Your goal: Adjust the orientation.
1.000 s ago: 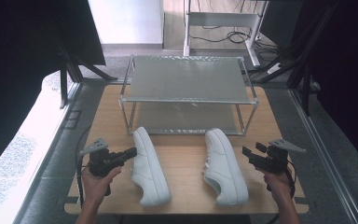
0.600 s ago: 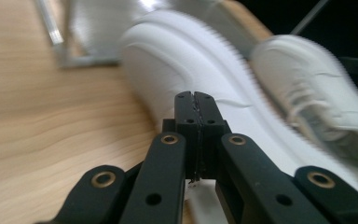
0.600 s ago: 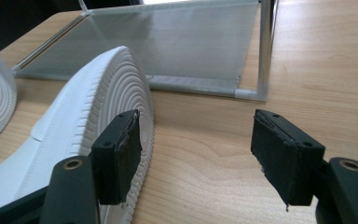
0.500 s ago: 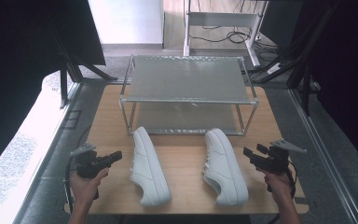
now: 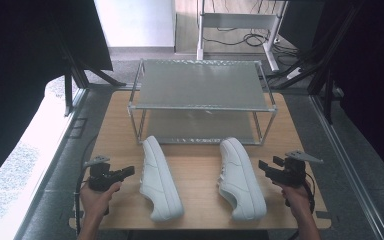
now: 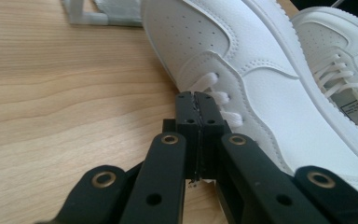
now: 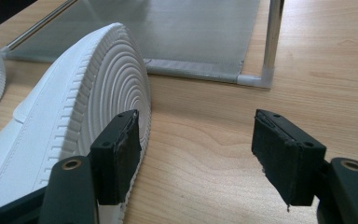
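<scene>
High view: left gripper (image 5: 128,171) closed beside left shoe (image 5: 160,178).

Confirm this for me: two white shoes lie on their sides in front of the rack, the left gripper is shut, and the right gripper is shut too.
One part is wrong: the right gripper is open, its jaws wide apart with nothing between them, as the right gripper view shows. The rest holds: both shoes lie on their sides in front of the rack, and the left gripper is shut.

light: daylight glaring at left floor (image 5: 15,165) | corners: sitting in deep shadow | table (image 5: 200,170): evenly lit | near jaws: blurring slightly
</scene>
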Demonstrator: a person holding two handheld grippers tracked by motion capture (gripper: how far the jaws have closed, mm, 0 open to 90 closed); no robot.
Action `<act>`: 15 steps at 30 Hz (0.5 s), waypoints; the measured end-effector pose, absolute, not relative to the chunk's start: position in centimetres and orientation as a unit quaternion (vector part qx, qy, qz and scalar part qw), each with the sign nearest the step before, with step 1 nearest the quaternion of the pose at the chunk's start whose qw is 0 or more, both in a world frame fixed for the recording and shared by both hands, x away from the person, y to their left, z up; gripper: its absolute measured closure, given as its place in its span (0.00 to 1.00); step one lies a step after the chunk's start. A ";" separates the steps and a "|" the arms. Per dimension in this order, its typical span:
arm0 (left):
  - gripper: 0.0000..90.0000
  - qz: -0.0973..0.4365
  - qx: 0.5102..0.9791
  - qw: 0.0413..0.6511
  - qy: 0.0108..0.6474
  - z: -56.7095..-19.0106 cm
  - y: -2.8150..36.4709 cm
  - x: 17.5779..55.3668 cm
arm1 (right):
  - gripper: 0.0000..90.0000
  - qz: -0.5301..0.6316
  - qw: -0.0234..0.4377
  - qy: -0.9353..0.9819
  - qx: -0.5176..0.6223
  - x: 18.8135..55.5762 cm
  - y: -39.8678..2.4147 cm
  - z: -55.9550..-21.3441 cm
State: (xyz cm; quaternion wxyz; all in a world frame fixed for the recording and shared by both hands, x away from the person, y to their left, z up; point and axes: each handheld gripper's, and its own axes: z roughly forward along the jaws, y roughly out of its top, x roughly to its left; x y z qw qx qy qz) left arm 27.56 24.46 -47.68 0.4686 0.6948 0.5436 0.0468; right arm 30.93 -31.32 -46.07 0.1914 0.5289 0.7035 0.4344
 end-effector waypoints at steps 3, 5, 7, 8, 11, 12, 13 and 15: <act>1.00 0.048 0.698 0.465 0.543 -47.7 24.1 27.6 | 0.36 0.433 0.191 0.705 0.528 31.0 -31.3 -46.1; 1.00 0.045 0.702 0.463 0.539 -47.7 23.5 27.7 | 0.36 0.431 0.192 0.706 0.527 31.0 -31.3 -46.2; 1.00 0.044 0.703 0.464 0.536 -47.7 23.2 27.7 | 0.36 0.431 0.192 0.707 0.527 31.0 -31.3 -46.2; 1.00 0.041 0.703 0.467 0.534 -47.6 22.9 27.8 | 0.36 0.430 0.193 0.707 0.527 31.0 -31.3 -46.2; 1.00 0.039 0.702 0.473 0.531 -47.6 22.8 27.8 | 0.36 0.429 0.193 0.707 0.528 31.0 -31.3 -46.2; 1.00 0.039 0.701 0.473 0.532 -47.5 22.7 27.8 | 0.36 0.429 0.193 0.707 0.528 31.0 -31.3 -46.2; 1.00 0.040 0.702 0.472 0.531 -47.5 22.7 27.8 | 0.36 0.429 0.196 0.706 0.528 30.9 -31.3 -46.2; 1.00 0.041 0.703 0.471 0.531 -47.5 22.6 27.8 | 0.37 0.430 0.205 0.703 0.528 30.9 -31.3 -46.1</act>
